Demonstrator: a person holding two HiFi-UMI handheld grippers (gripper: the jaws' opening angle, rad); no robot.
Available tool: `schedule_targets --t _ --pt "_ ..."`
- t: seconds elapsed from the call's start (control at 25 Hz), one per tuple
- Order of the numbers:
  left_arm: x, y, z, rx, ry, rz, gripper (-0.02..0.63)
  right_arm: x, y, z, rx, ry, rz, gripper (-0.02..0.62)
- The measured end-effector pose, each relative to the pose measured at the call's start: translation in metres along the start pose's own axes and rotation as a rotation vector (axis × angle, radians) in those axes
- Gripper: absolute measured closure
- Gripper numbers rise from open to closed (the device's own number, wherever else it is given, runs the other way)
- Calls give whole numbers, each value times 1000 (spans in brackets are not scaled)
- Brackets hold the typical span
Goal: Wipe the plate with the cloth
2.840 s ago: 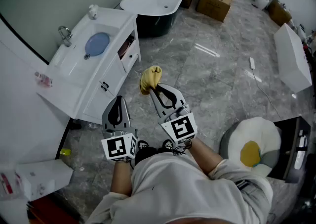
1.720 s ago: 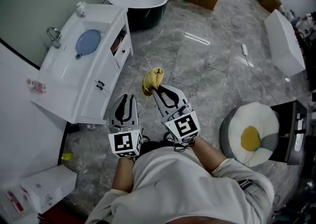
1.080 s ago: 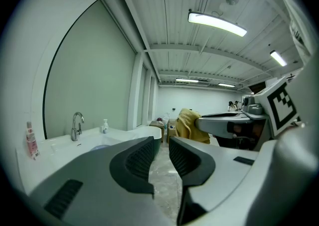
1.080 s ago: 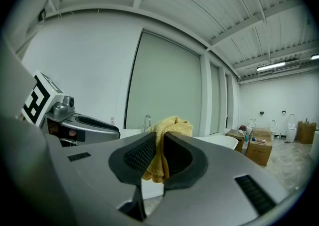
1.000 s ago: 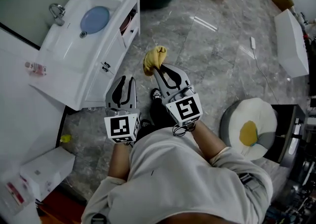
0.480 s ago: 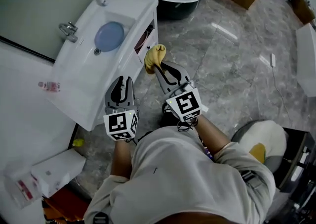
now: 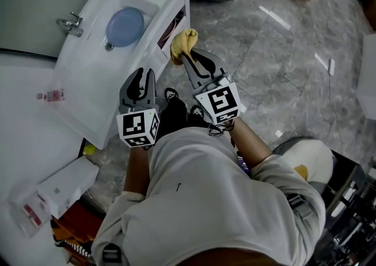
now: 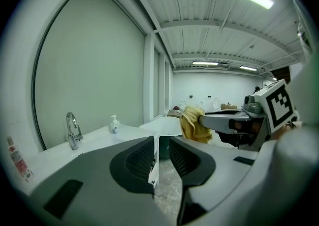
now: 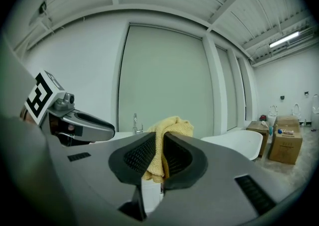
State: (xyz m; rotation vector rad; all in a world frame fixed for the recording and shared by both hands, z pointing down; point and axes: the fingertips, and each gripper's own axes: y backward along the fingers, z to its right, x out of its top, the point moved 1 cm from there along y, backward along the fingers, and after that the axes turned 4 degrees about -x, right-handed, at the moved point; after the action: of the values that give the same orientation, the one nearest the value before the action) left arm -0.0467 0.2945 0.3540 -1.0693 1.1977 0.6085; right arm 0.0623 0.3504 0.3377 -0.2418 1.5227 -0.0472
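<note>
Between the jaws of the right gripper [image 7: 191, 59], pinched fast: a crumpled yellow terry cloth [image 7: 183, 43], bunched up past the tips. At the left gripper [image 7: 140, 77], jaws a narrow slit apart, holding nothing.

By the look of it, barely begun. Cloth in the grip, but no wiping yet and no touch on the round blue plate [image 7: 124, 26], lying flat in the basin of the white bench [image 7: 88, 77] beside the chrome tap [image 7: 69, 23]. Left to do: bring the cloth over the basin, press down, rub across the plate.

Relative to the jaws: plate ahead and to the left of both grippers, well apart from the cloth, nearer the left gripper's side. Not to be seen in either gripper view.
</note>
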Motion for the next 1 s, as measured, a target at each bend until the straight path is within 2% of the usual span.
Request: schedule_targets --t 0.24,0.48,0.8,1.0 --pt "0 -60 -53 11 58 -9 502 1 -76 14 41 35 -42 548" --pt "19 -127 -133 1 64 -22 502 17 -177 23 54 58 -75 547" --pt "8 -177 -217 -15 141 -71 502 23 -281 10 100 96 -144 548" --pt "-6 -192 -252 20 182 -104 502 20 -326 2 154 127 -187 548"
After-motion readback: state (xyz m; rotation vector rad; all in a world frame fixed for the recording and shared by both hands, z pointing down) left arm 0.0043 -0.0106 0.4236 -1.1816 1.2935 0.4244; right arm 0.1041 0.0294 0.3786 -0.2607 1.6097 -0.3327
